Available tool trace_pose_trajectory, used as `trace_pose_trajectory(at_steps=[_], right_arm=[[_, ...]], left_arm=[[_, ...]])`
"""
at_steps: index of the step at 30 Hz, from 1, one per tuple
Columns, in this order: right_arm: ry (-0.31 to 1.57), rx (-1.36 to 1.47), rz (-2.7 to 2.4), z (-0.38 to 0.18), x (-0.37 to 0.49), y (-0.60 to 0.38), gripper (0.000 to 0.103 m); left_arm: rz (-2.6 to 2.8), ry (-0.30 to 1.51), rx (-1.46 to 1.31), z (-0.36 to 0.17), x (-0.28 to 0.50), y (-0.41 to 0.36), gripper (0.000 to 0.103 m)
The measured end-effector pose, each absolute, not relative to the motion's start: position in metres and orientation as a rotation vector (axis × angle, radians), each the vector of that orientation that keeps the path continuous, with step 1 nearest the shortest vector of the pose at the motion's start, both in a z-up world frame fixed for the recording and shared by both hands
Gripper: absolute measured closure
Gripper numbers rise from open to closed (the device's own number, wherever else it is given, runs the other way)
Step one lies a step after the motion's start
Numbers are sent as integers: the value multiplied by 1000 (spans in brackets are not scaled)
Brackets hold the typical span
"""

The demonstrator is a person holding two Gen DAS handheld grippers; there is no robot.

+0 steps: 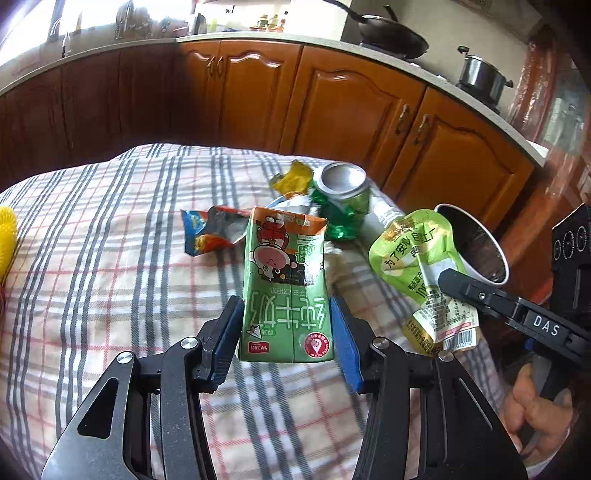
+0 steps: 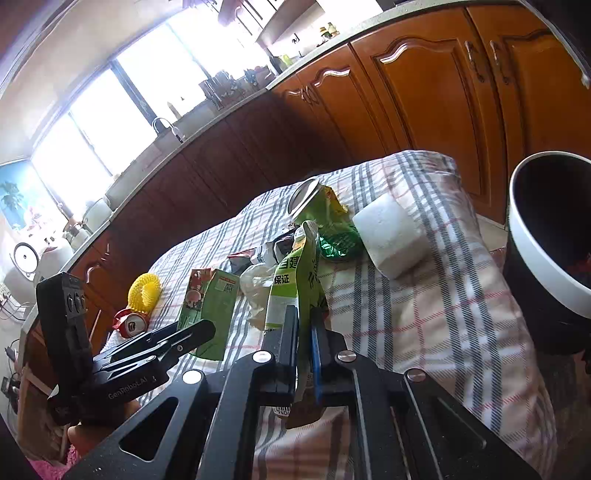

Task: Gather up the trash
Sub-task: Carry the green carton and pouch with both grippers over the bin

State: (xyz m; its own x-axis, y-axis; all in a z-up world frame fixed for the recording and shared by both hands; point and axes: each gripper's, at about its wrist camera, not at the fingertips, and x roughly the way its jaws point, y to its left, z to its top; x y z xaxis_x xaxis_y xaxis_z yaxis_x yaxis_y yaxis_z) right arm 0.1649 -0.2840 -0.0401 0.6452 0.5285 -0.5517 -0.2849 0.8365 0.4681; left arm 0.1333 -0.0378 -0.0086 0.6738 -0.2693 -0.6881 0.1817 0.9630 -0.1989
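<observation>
Left gripper [image 1: 286, 325] clamps green milk carton [image 1: 284, 288]; right gripper [image 2: 304, 343] pinches green pouch [image 2: 291, 280] (bin [image 2: 546, 273] beside checked cloth [image 2: 424, 314]).

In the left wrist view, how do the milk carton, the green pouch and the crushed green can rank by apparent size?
1. Milk carton, though it is nearest the camera.
2. Green pouch.
3. Crushed green can, farthest away, so its true rank is unsure.

Home kitchen: wooden cabinets [image 1: 347, 103], countertop [image 1: 406, 62], wok [image 1: 391, 35], pot [image 1: 480, 75], sink faucet [image 2: 166, 127], window [image 2: 122, 107].
</observation>
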Motion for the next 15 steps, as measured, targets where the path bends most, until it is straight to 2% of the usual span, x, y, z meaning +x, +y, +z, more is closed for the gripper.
trace_pose_trajectory(at_steps=[15], right_arm=[[669, 408, 358, -26, 132, -355, 97]], left_arm=[[-404, 776, -59, 6, 120, -108, 57]])
